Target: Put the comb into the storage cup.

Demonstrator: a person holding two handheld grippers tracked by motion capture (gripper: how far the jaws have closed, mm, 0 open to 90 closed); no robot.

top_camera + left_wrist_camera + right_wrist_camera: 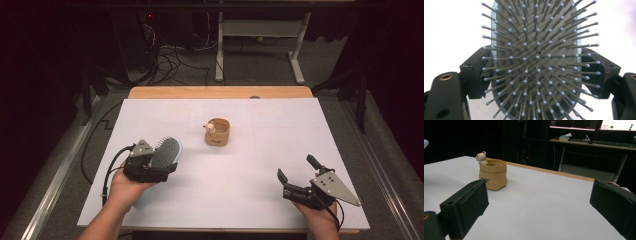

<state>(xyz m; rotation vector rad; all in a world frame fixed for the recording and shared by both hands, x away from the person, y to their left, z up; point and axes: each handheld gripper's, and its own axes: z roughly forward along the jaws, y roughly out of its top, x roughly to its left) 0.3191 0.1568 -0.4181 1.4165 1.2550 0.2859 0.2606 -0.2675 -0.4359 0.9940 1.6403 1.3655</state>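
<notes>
Covering most of the wooden table (150,92) is a white sheet (250,150), and everything in play sits on or over it. At about eight o'clock from the sheet's middle, the left gripper (167,167) is clamped on a pale blue paddle hairbrush (166,151): in the left gripper view its two black jaws press against the opposite edges of the brush head (537,60), whose grey cushion and ball-tipped bristles face the camera. From above, the brush head rises tilted toward one o'clock, and its light blue handle runs down under the person's left hand (125,187).

At about four o'clock the right gripper (296,167) rests low near the sheet's near edge, jaws spread wide with nothing between them; the right gripper view shows bare sheet in the gap. The right hand (320,212) holds it from behind.

Just past the sheet's middle, toward twelve o'clock, stands a small tan sack-shaped pot (217,132) with a little cream figure (481,157) perched on its rim. It stands well apart from both grippers, with open sheet between.
</notes>
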